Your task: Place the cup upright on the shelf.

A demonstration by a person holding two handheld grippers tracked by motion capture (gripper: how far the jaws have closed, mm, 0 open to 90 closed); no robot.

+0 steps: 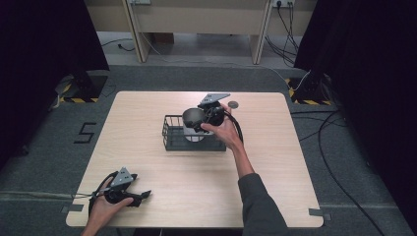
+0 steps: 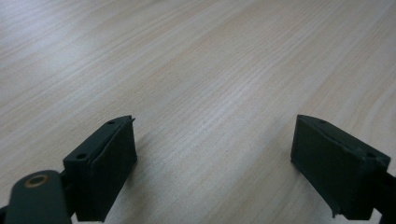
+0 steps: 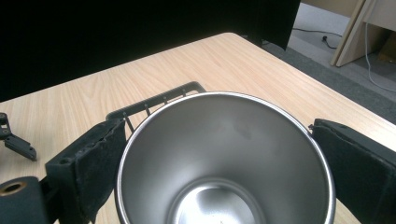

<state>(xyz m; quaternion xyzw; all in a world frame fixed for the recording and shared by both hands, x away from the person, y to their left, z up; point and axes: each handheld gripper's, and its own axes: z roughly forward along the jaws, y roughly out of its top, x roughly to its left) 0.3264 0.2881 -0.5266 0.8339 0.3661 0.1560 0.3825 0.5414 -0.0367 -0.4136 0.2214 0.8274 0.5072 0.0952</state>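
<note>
Your right gripper (image 3: 219, 154) holds a steel cup (image 3: 224, 158) between its jaws, pinching both sides of the rim; the cup stands upright, mouth up, over the wire basket (image 1: 172, 135). Your left gripper (image 2: 215, 158) rests on the bench (image 2: 210, 70), jaws spread apart around nothing.

A small dark round disc (image 1: 233, 104) lies on the wooden table (image 1: 275, 162) near its far edge.

A person's right gripper (image 1: 200, 119) holds a steel cup (image 1: 194, 132) over a black wire basket (image 1: 172, 139) while the left gripper (image 1: 140, 196) rests near the table's (image 1: 275, 162) front edge.
</note>
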